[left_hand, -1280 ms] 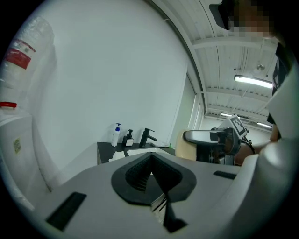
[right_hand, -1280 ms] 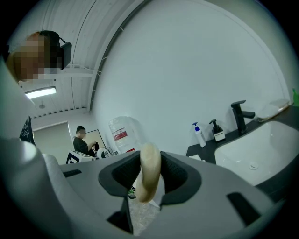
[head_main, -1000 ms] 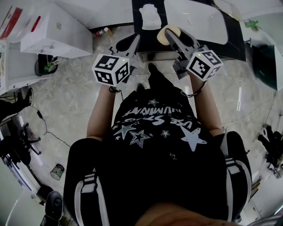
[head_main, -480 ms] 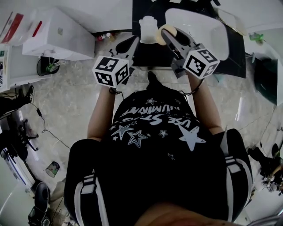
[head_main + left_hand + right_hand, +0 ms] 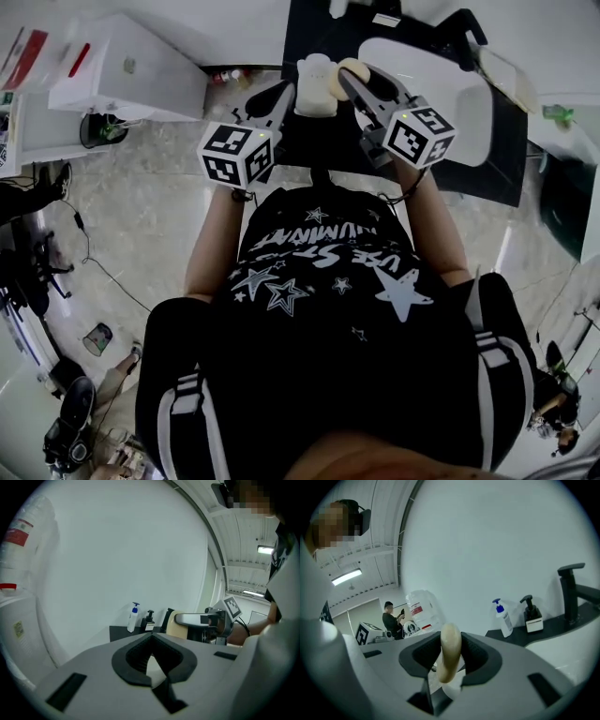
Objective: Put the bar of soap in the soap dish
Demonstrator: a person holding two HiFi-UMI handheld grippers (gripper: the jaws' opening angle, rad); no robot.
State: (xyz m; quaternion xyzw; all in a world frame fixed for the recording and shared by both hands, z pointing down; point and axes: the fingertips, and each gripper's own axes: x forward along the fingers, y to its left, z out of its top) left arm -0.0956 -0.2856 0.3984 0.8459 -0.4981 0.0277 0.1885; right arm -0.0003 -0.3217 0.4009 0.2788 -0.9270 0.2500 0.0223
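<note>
— Where to look for the bar of soap (image 5: 349,77)?

— Just right of the soap dish (image 5: 315,73) in the head view. Cream, rounded, pinched on edge between the jaws of the right gripper (image 5: 364,82). Hard to say whether touching the dish or held above it.

— And the soap dish itself?

— White, set on the dark counter (image 5: 305,28) near its front edge. White sink (image 5: 441,84) well off to the right of the dish, on the same counter.

— Left gripper (image 5: 284,92)?

— Just left of the soap dish, tips near its left edge. Jaws pressed together, gripping nothing.
</note>
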